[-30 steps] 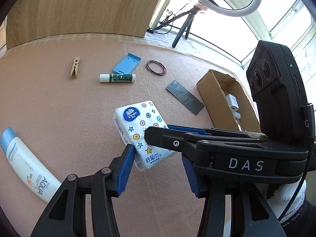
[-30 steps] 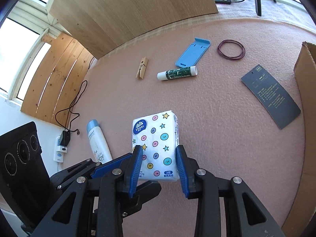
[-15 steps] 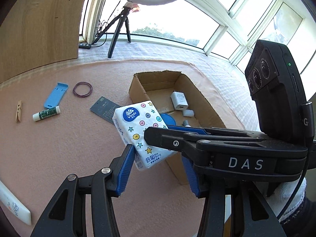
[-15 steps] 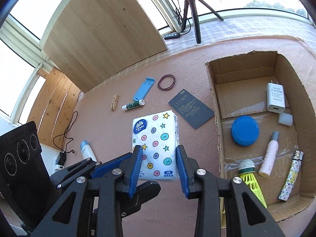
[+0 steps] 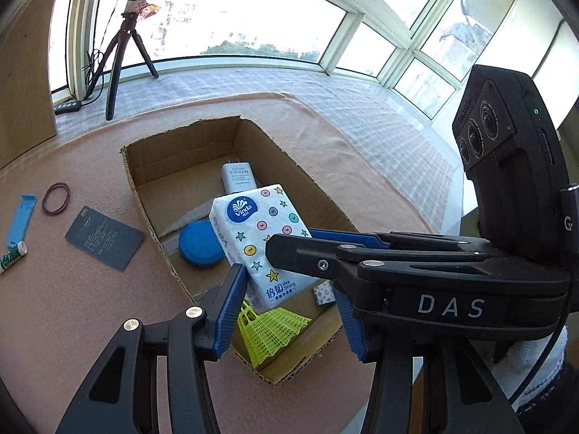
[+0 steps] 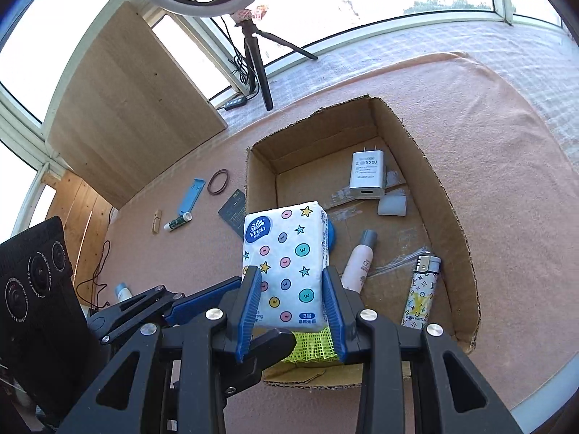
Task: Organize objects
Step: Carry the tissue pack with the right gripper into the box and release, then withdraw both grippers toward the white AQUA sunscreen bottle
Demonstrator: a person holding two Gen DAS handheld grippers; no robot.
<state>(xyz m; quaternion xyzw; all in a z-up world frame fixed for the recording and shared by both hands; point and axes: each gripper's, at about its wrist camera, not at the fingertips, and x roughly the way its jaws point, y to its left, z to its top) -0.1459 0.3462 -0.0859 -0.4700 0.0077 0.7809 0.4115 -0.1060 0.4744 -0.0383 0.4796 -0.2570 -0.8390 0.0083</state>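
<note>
In the right wrist view, going from left to right, items not yet put away are seen on the pink mat [image 6: 488,115] at centre left: a wooden clothespin [image 6: 156,221], a lip balm stick [image 6: 177,221], a blue plastic clip [image 6: 189,195], a rubber band [image 6: 218,182] and a dark card [image 6: 234,209]. At centre frame the Vinda tissue pack [image 6: 289,267] is gripped across its narrow sides by the right gripper [image 6: 291,303], whose blue pads are pressed against it. The left gripper [image 5: 286,311] is seen in its own view at lower centre; one blue pad lies against the pack's lower corner, but the other is hidden behind the right gripper's arm, so whether the pack is truly pinched by it cannot be told.

The pack is held in the air above the near end of the cardboard box [image 6: 448,217], which fills the centre and right of the frame. Inside lie a white charger [image 6: 367,175], a blue lid [image 6: 330,233], a small pink bottle [image 6: 356,262], a patterned lighter [image 6: 421,291] and a yellow-green shuttlecock [image 6: 311,347].

The step in hand is judged to be the carrying of the pack to the box. Next, it should be lowered into a free patch of the box floor and the pads opened; care is called for so that the shuttlecock below is not crushed.
</note>
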